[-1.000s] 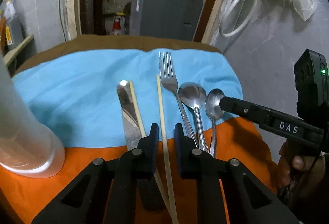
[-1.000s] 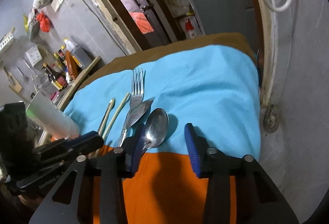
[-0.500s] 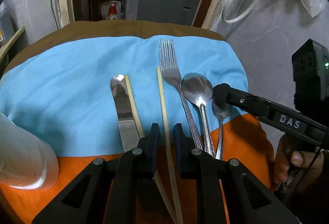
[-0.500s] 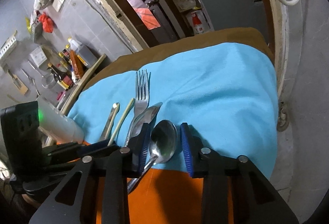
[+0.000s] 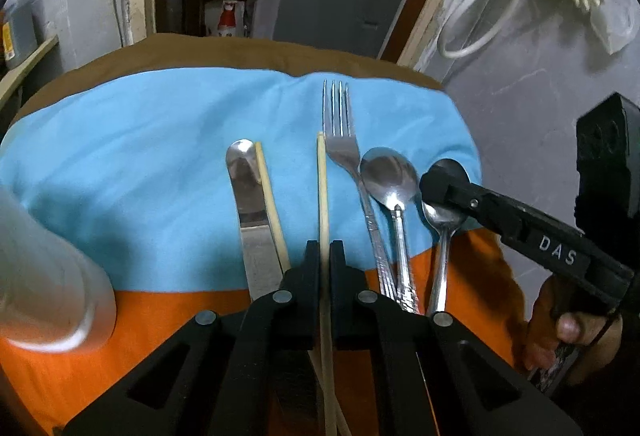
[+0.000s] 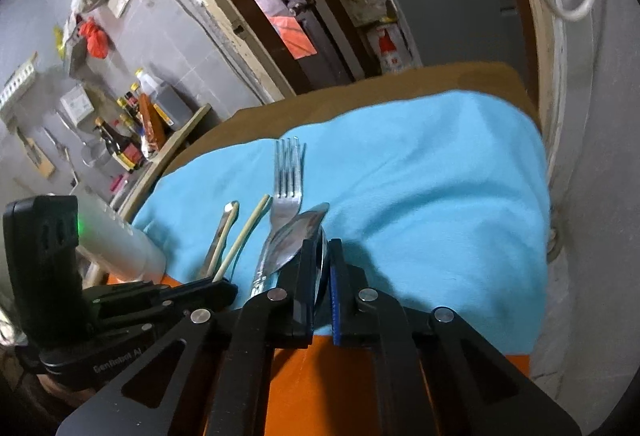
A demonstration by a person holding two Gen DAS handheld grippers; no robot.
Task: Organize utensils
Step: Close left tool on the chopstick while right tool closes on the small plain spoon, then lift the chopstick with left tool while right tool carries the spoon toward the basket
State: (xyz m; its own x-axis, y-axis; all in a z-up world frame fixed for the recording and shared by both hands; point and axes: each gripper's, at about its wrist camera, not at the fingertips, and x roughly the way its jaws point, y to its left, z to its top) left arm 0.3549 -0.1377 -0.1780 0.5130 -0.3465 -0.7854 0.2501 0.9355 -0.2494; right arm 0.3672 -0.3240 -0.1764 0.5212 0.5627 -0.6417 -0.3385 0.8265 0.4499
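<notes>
Now both sets of jaws have just closed, the left gripper point(image 5: 324, 256) pinching a chopstick point(image 5: 322, 191) and the right gripper point(image 6: 322, 256) clamping the small spoon point(image 5: 442, 220) on the blue cloth point(image 5: 140, 155)

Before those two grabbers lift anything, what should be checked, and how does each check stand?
1. Left gripper closed on one chopstick only: ok.
2. Other chopstick outside that grip, beside the knife: ok.
3. Right gripper closed on the small spoon: ok.
4. Big spoon and fork free of both grips: ok.
5. Grips firm enough to lift: cannot tell.
6. White cup clear of the left gripper: ok.
</notes>
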